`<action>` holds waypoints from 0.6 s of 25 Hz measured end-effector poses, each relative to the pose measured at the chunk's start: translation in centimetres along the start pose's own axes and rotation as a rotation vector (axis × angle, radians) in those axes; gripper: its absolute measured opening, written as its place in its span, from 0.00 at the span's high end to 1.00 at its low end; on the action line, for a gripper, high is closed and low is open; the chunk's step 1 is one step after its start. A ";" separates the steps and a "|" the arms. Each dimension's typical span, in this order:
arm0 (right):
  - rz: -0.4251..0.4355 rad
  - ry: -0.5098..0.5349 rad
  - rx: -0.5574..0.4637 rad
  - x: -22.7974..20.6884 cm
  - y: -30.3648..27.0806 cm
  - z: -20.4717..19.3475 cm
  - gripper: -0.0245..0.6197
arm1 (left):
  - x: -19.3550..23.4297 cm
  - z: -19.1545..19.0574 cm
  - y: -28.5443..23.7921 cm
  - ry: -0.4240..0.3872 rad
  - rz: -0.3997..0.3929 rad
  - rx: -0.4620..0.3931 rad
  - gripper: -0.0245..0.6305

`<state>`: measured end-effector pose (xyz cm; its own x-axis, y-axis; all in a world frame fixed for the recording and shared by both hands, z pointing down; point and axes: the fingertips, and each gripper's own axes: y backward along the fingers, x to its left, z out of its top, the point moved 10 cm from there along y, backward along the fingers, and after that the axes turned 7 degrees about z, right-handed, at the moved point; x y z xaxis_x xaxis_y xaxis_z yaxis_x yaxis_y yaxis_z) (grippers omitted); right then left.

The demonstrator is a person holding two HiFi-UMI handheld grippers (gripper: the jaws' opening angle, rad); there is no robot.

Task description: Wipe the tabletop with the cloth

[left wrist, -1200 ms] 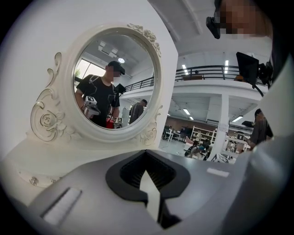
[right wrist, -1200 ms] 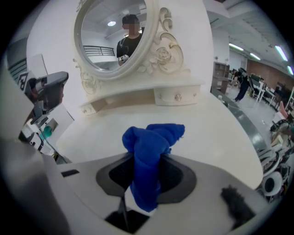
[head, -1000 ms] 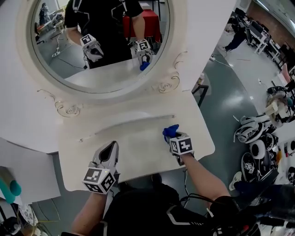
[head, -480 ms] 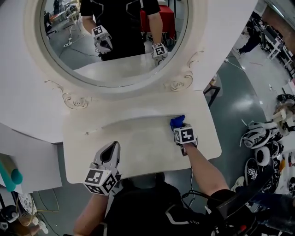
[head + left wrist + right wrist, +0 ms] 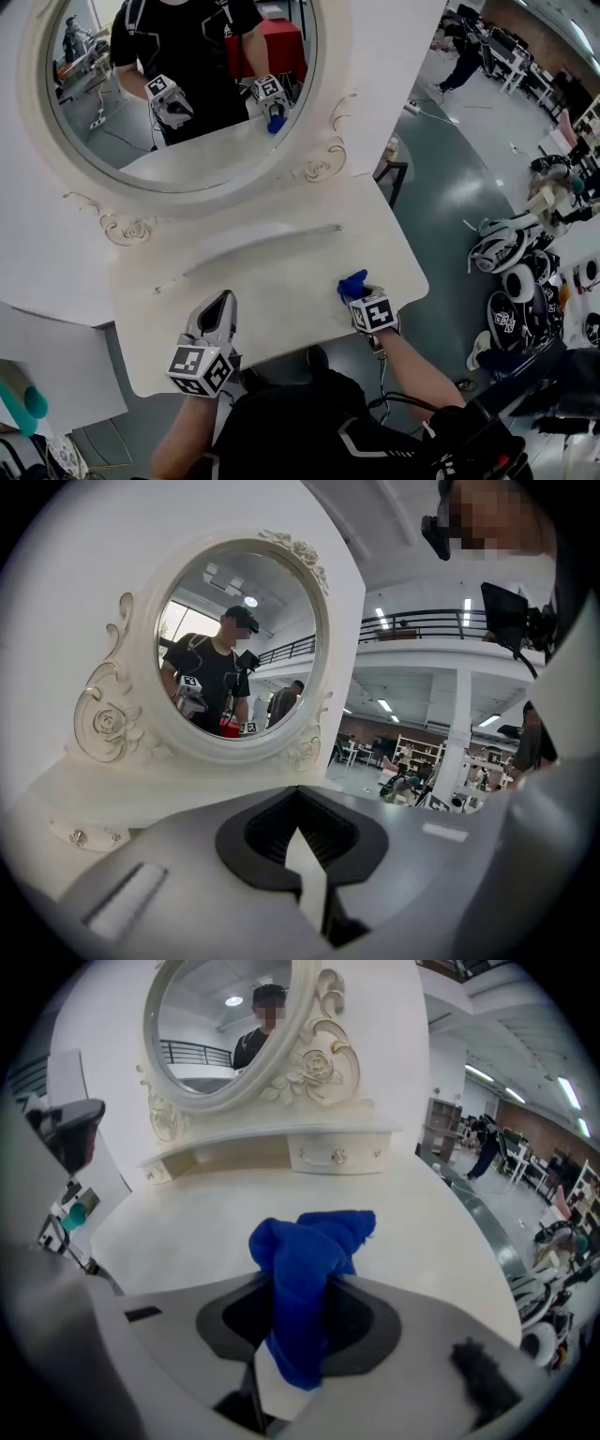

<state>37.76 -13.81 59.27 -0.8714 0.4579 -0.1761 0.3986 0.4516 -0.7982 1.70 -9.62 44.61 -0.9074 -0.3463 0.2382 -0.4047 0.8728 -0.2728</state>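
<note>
A bunched blue cloth (image 5: pixel 305 1269) is clamped in my right gripper (image 5: pixel 300 1335), its free end lying on the white tabletop (image 5: pixel 272 272) near the front right corner. From the head view the cloth (image 5: pixel 352 284) sticks out ahead of the right gripper (image 5: pixel 361 298). My left gripper (image 5: pixel 217 317) rests shut and empty near the table's front left edge. In the left gripper view its jaws (image 5: pixel 305 855) are pressed together, pointing at the round mirror (image 5: pixel 239 644).
An ornate white vanity mirror (image 5: pixel 178 84) rises at the back of the table and reflects the person with both grippers. A small drawer ledge (image 5: pixel 328 1152) runs under it. Helmets and gear (image 5: pixel 511 272) lie on the floor to the right.
The right gripper has dragged the blue cloth back toward the table's front right edge. The left gripper has stayed where it was.
</note>
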 end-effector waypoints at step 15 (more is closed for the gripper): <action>0.058 -0.266 -0.028 -1.1 4.2 -4.9 0.75 | -2.7 0.4 -1.9 -0.019 -0.085 -0.012 0.95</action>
<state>41.82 -8.61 58.92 -0.8899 0.2677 -0.3694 0.4546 0.4528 -0.7670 4.89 -10.48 44.09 -0.8718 -0.4259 0.2420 -0.4792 0.8439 -0.2411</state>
